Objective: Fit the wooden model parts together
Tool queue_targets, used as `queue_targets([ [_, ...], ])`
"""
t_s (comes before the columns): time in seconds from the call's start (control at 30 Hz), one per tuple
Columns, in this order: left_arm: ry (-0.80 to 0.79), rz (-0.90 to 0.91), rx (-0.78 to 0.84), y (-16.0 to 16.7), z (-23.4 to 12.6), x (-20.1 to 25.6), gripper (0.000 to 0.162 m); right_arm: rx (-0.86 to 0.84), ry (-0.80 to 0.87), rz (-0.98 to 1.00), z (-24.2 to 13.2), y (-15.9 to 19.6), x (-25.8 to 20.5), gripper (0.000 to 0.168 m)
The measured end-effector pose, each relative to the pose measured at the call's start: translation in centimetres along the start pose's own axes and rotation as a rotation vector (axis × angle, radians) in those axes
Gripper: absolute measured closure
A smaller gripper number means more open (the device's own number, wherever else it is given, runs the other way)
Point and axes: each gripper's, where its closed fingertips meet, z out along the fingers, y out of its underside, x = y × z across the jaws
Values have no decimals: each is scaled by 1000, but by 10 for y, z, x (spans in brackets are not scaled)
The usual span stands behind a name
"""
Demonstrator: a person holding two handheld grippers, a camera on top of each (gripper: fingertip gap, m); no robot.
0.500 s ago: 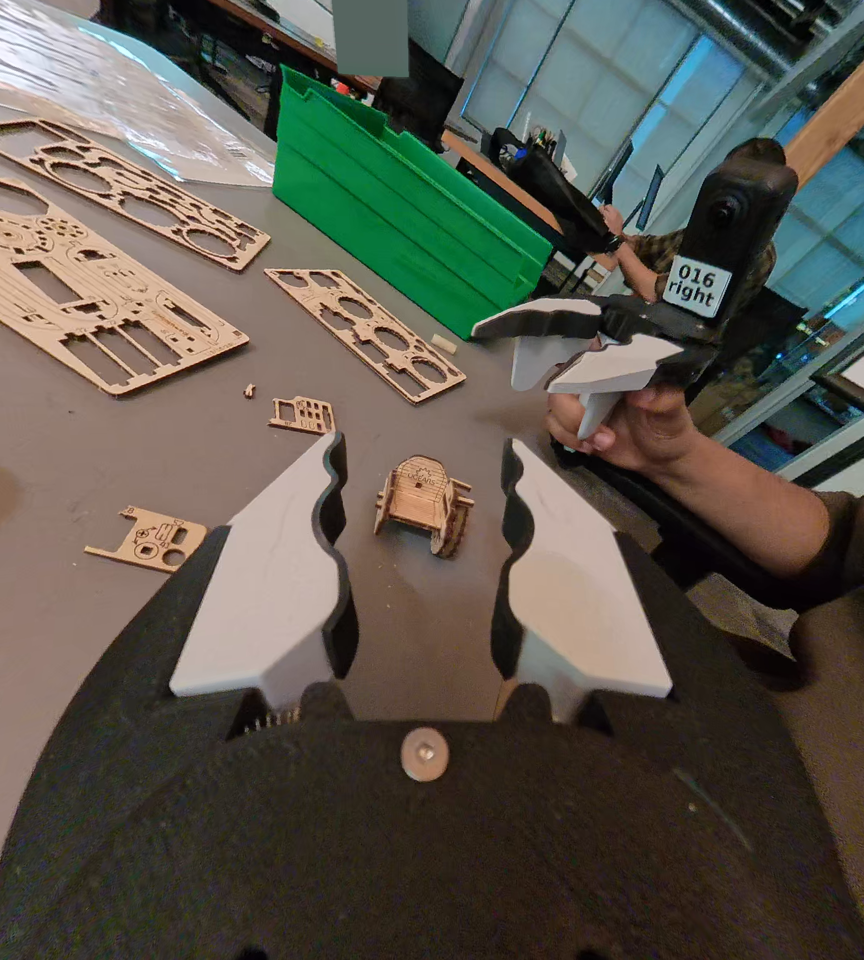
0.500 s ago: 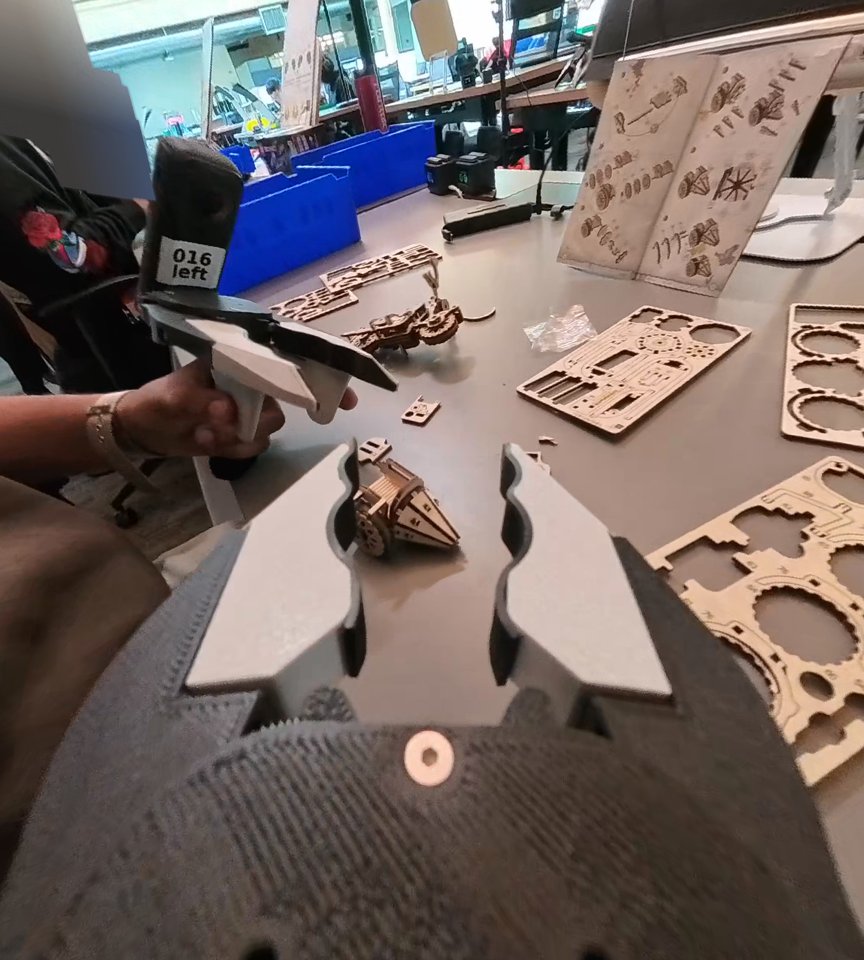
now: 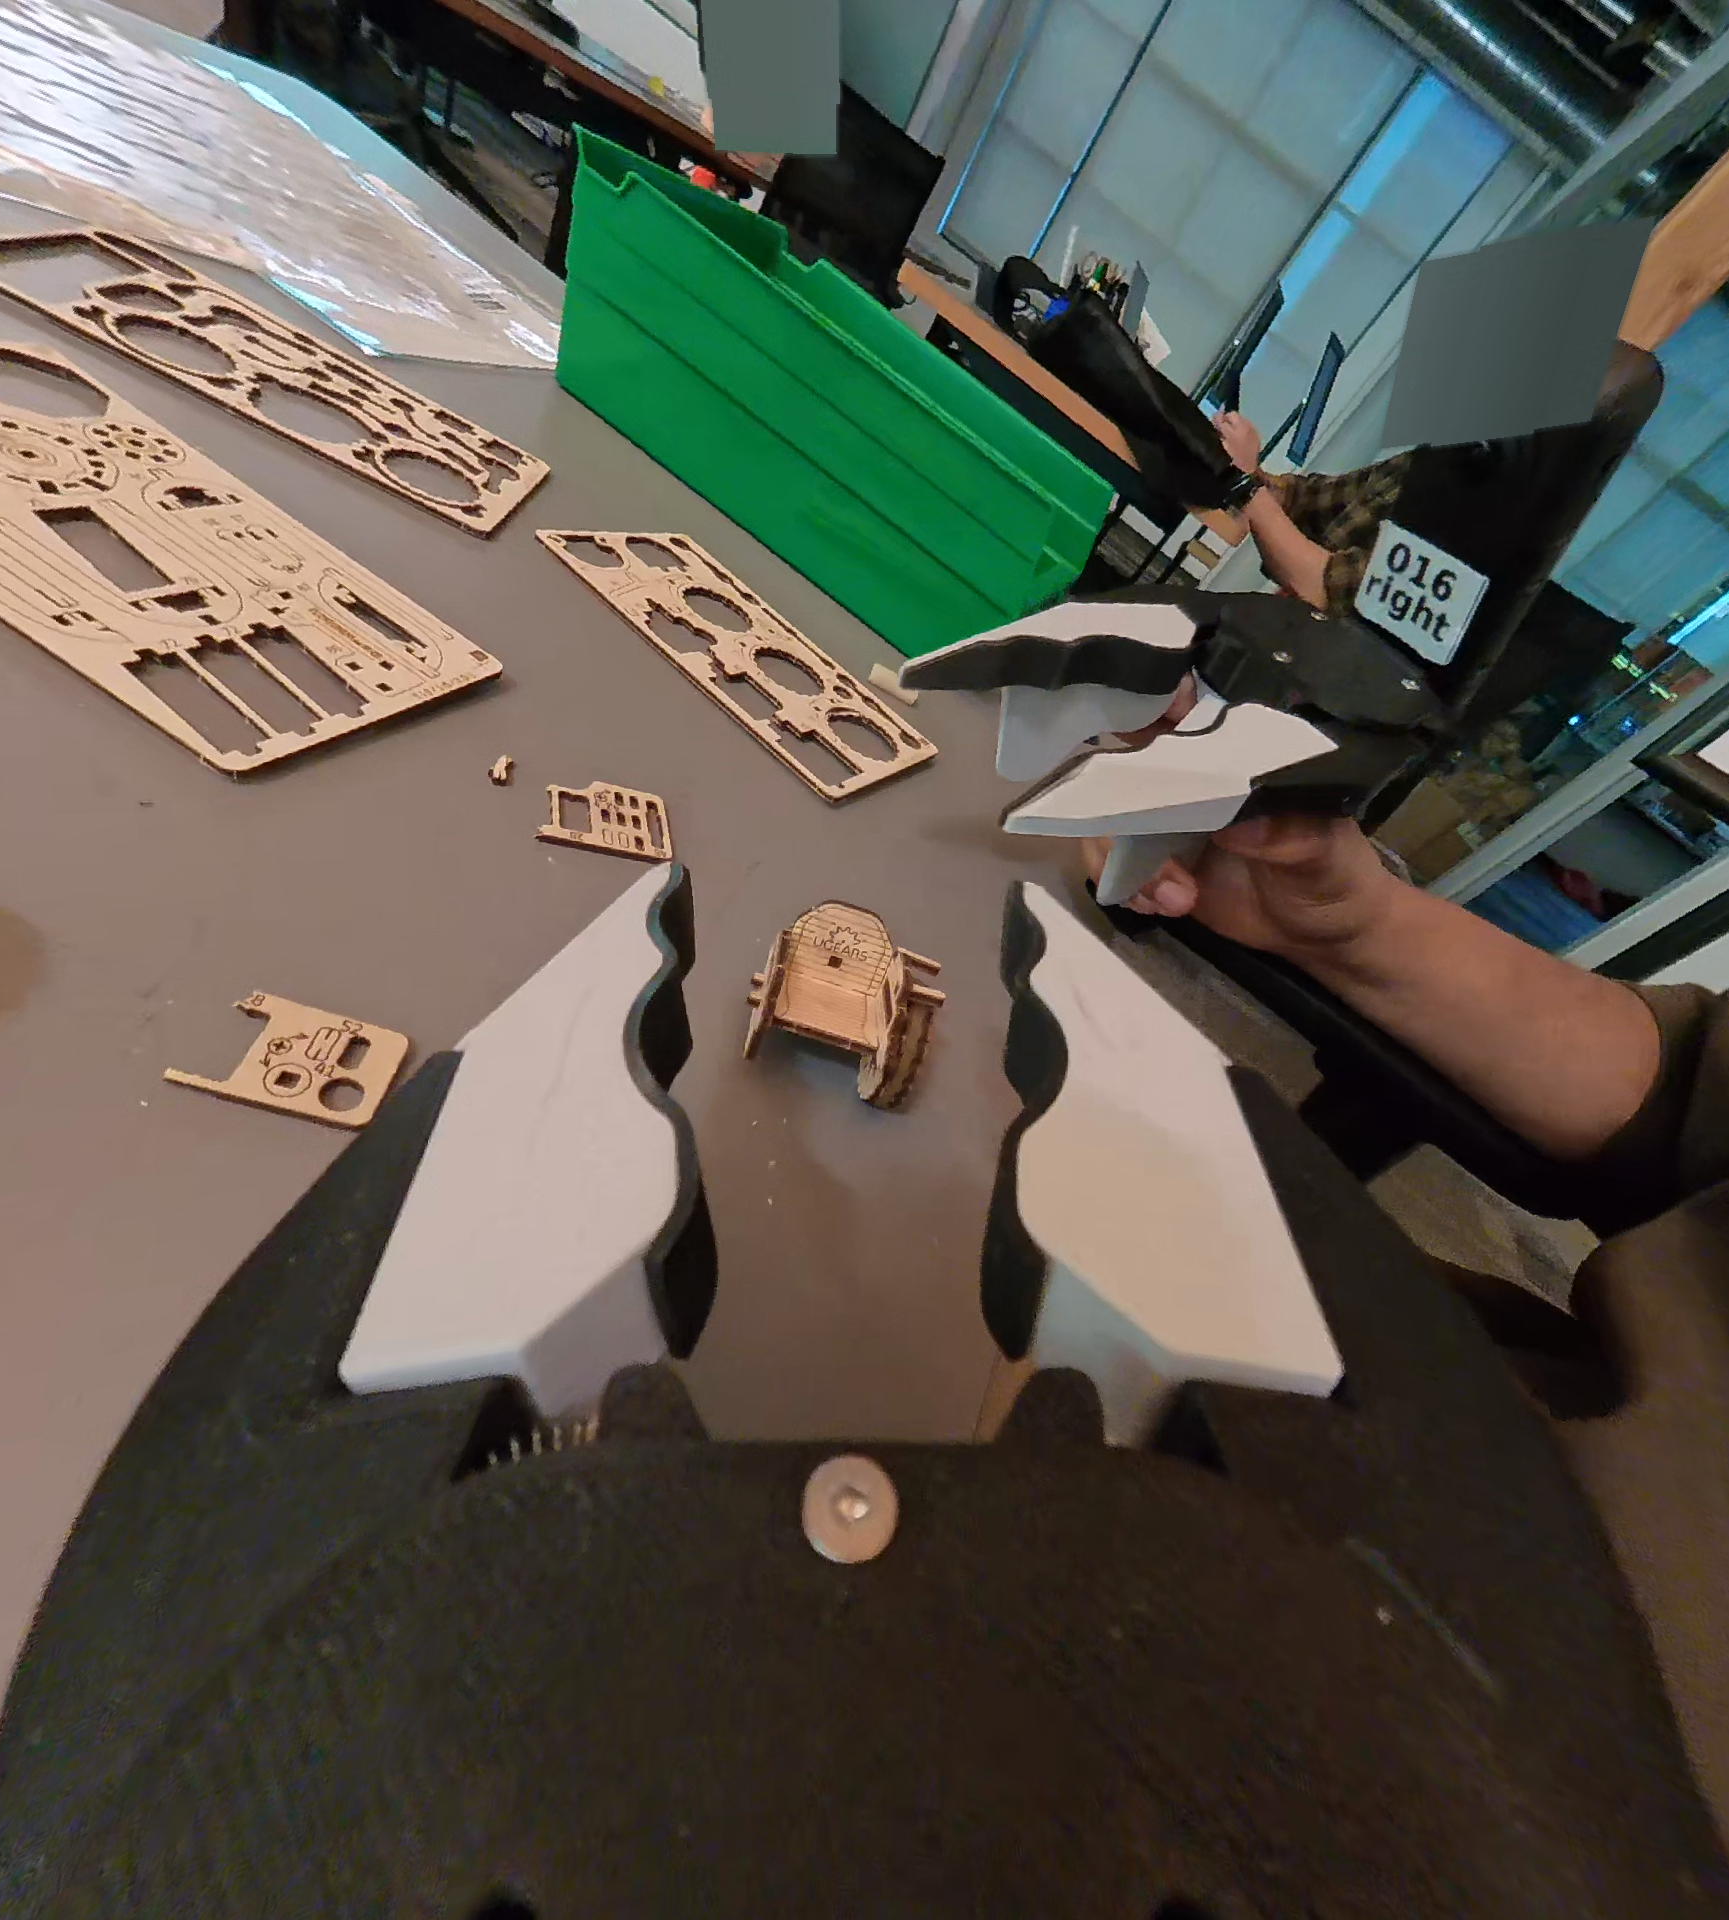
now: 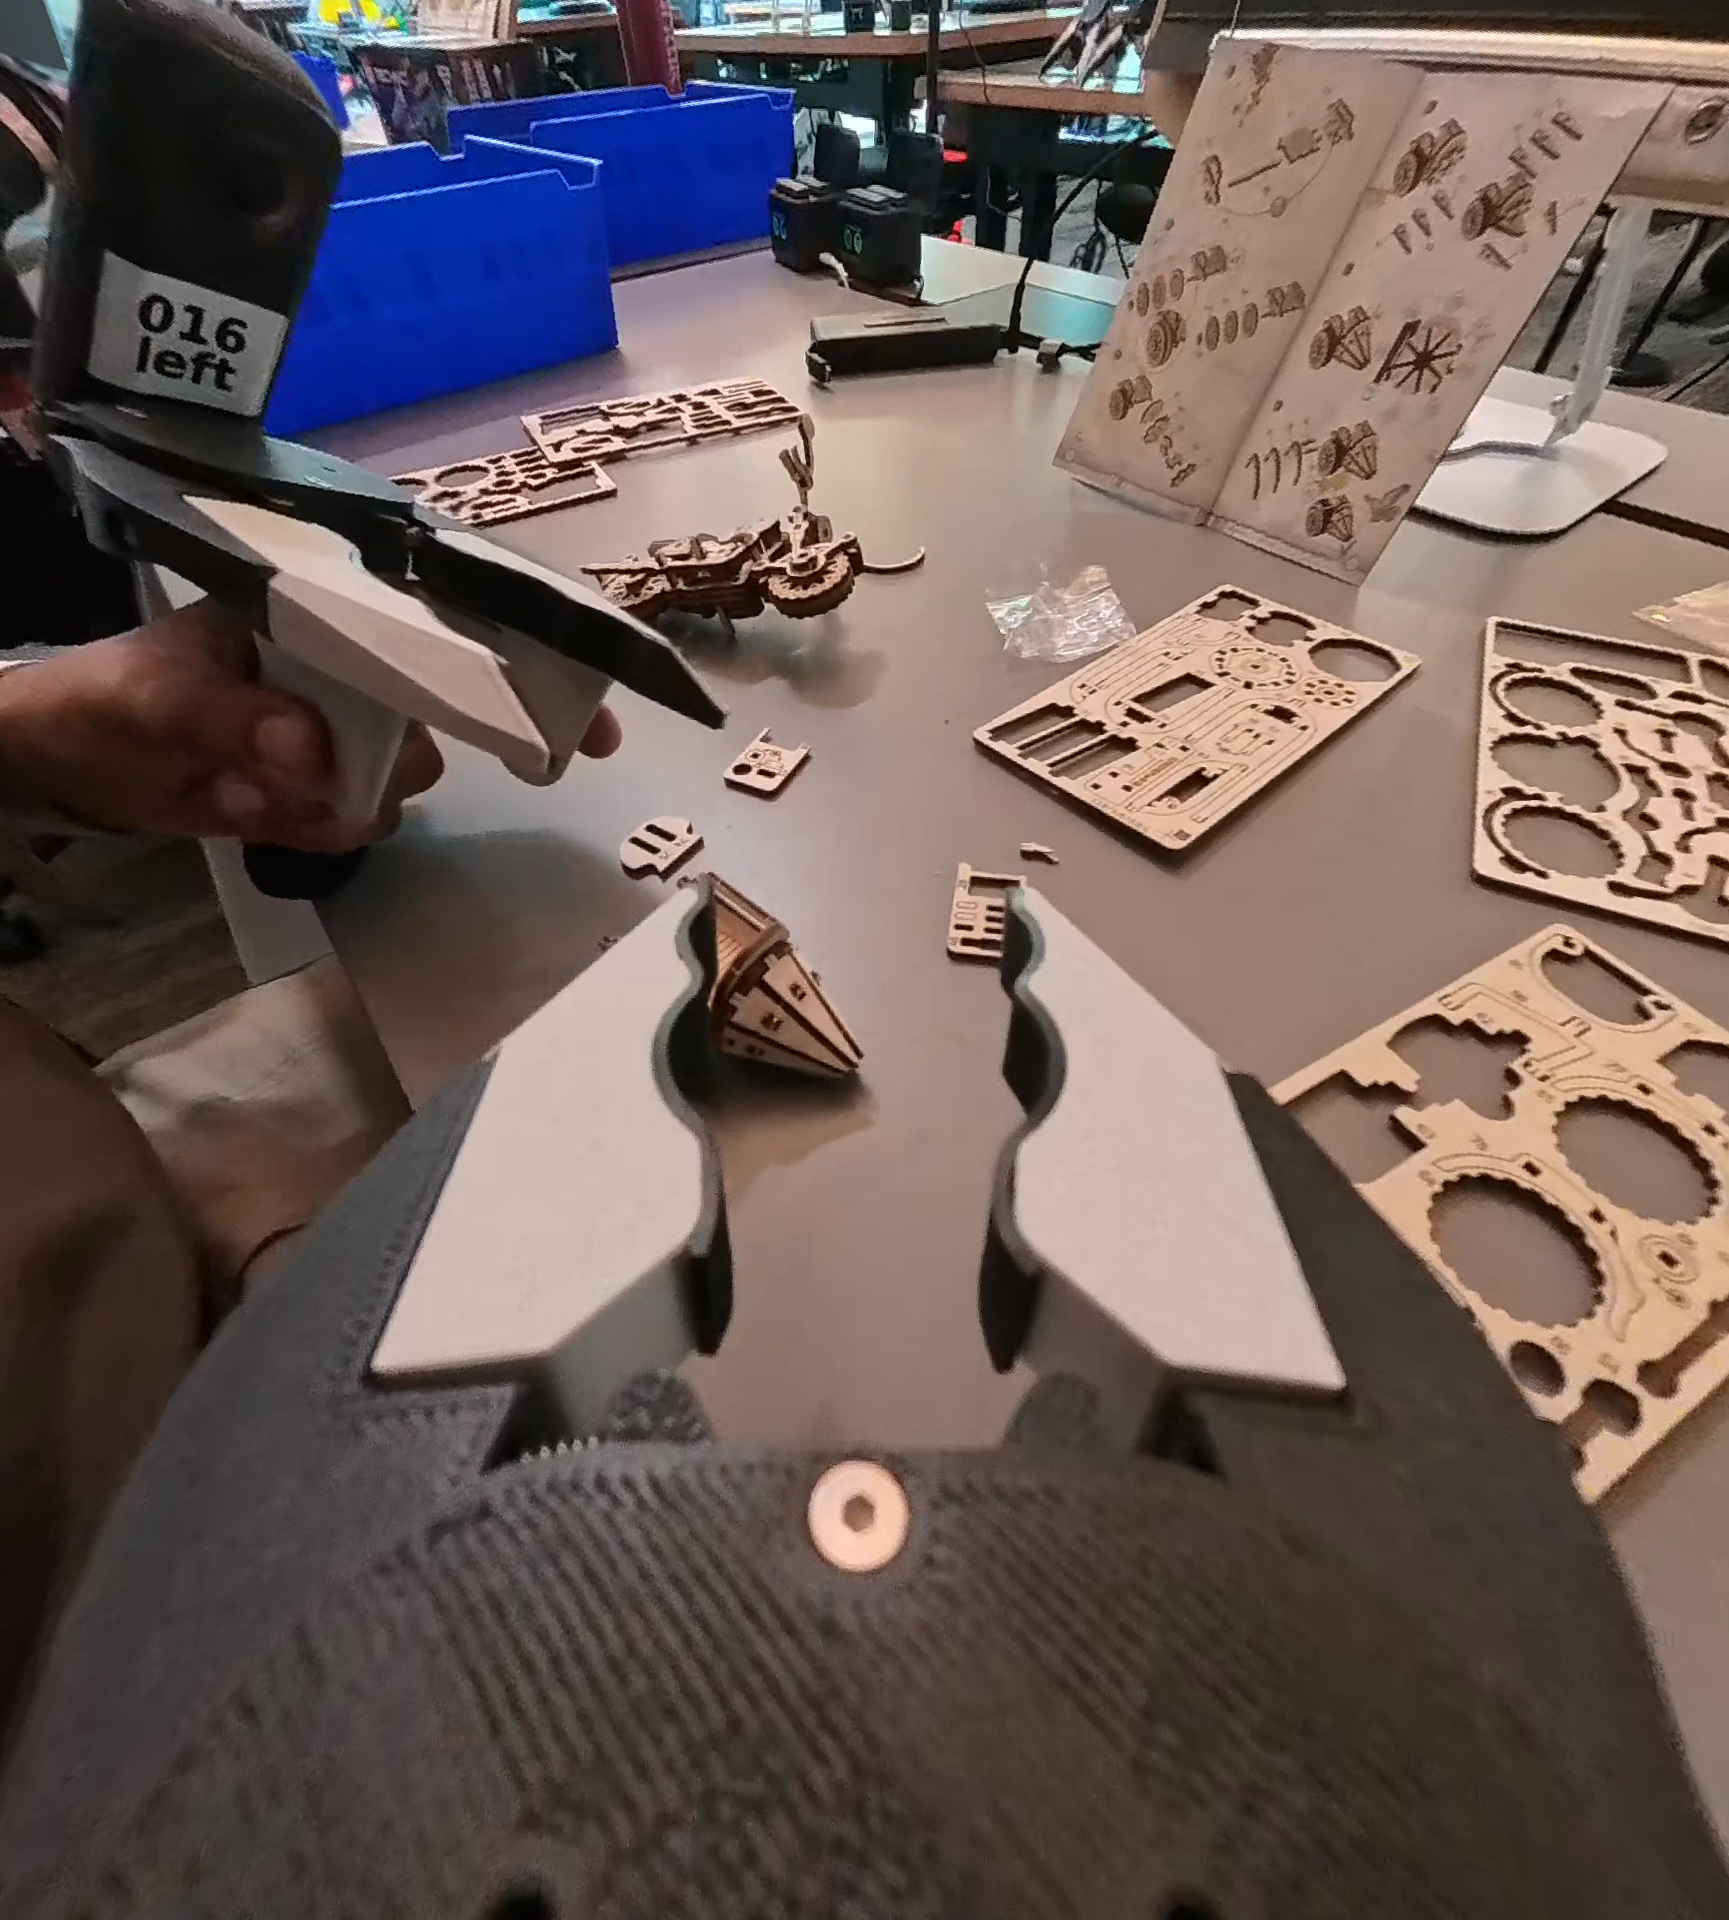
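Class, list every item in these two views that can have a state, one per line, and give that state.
Left tool: open, holding nothing.
Right tool: open, holding nothing.
Small wooden assembly: partly built, resting on the table, ungripped.
Wooden sheets: flat on the table, many pieces already punched out.
Wooden motorcycle: assembled, standing upright.
Green bin: open-topped; contents not visible.
Instruction booklet: open, propped upright.

Right hand-held gripper fingers spread, empty; cone-shaped wooden assembly on table beside left finger.
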Motion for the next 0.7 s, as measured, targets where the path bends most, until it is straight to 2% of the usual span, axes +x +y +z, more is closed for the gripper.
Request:
queue_targets([
  [0.2,-32,7,9,-1,-3,-3,103,-6,30,-19,3,1,11,114],
  [0.37,-105,58,50,-5,-13,-7,100,19,-14,-22,12,-6,11,113],
  [0.47,-137,128,65,-7,-22,-5,99,87,-95,-33,16,-21,0,98],
  [0.57,-136,190,108,-11,-36,3,98,202,-138,-70,13,-44,-10,94],
  [0.7,-131,141,166,-17,-51,2,90,176,-140,-87,21,-42,-9,84],
])
